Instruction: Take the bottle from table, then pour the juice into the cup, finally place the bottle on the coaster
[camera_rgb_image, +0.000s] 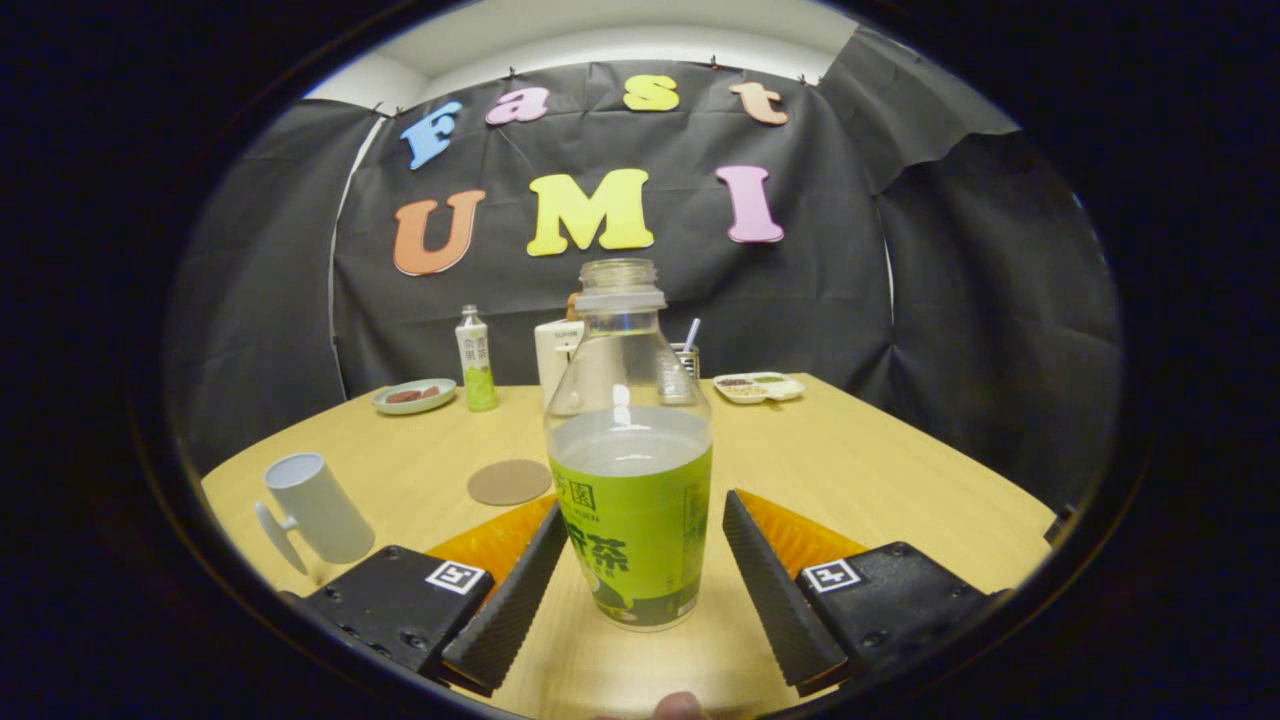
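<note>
An uncapped clear bottle (630, 500) with a green label stands upright on the wooden table (880, 470), about half full of pale juice. It sits between the fingers of my gripper (643, 510), which is open. The left fingertip (545, 545) is at or very near the label, and a narrow gap shows between the right fingertip (745, 530) and the bottle. A white cup (316, 506) with a handle stands to the left, beside the left finger. A round brown coaster (509, 481) lies just beyond the left finger, left of the bottle.
Along the table's far edge stand a small capped green-label bottle (476, 360), a pale green plate (414, 396) with food, a white container (555, 360), a holder with a straw (689, 352) and a divided tray (758, 387). A person's fingertip (680, 706) shows behind the fingers.
</note>
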